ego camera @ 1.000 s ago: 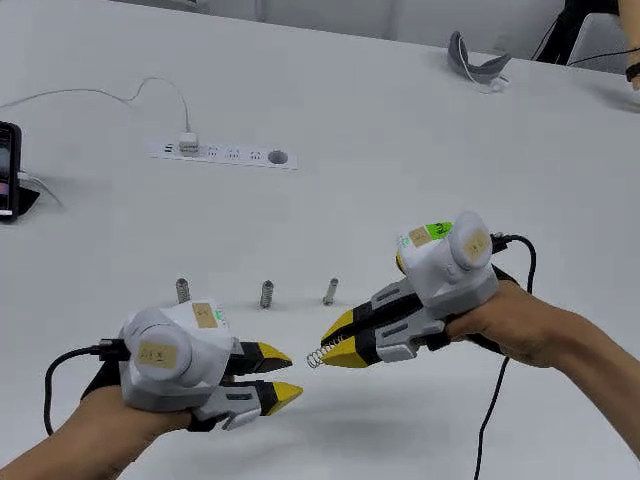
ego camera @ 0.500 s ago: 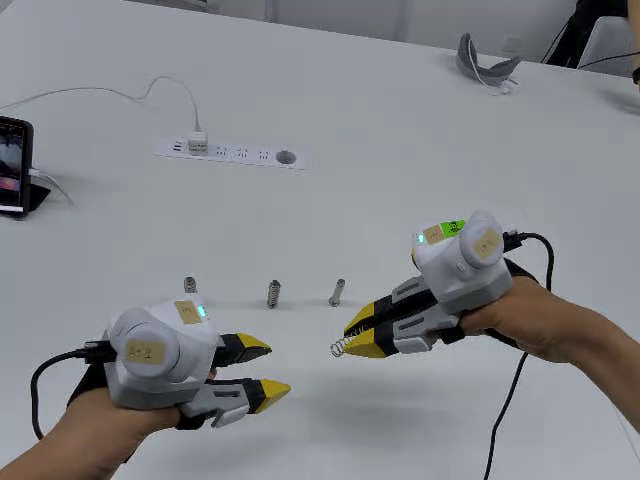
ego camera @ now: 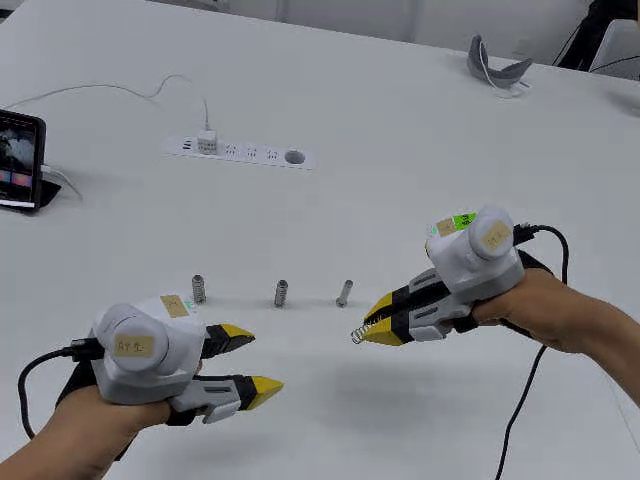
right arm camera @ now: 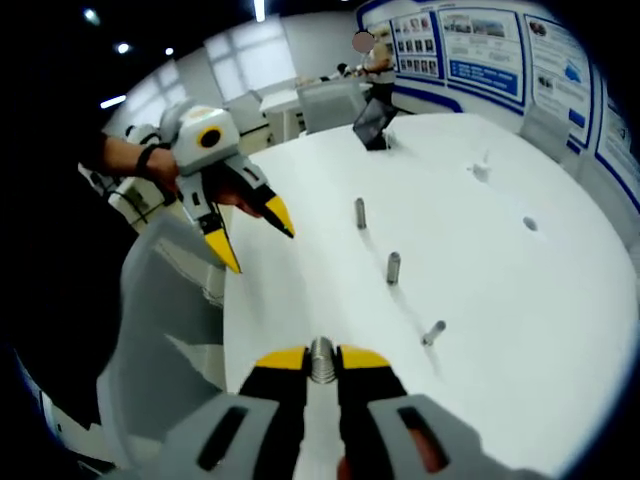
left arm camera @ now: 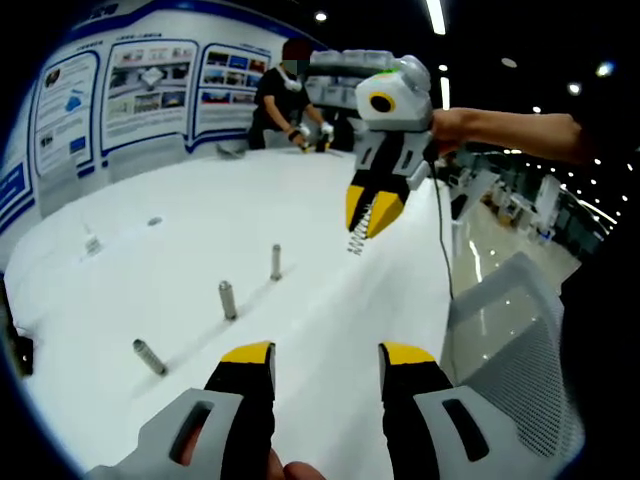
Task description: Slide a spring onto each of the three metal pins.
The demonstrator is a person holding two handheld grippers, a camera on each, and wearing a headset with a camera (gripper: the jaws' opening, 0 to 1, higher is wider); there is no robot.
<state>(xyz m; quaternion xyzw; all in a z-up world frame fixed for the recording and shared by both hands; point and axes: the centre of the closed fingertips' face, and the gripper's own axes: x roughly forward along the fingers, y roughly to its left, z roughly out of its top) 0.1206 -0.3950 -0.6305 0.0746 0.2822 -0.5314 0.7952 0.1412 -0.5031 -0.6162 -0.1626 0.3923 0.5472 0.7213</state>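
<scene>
At centre right, our right gripper (ego camera: pixel 372 328) pinches a spring (ego camera: pixel 357 335) near the rightmost pin (ego camera: pixel 344 293). At lower left, our left gripper (ego camera: pixel 260 358) gapes wide, empty

spring (ego camera: pixel 358 335) gripped in right gripper (ego camera: pixel 373 324) jaw tips; left pin (ego camera: pixel 198 289), middle pin (ego camera: pixel 281 293) coil-wrapped; right pin (ego camera: pixel 344 293) bare.

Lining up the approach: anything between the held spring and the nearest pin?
Nothing; the head view shows bare table between the spring in the right gripper and the nearest pin.
</scene>
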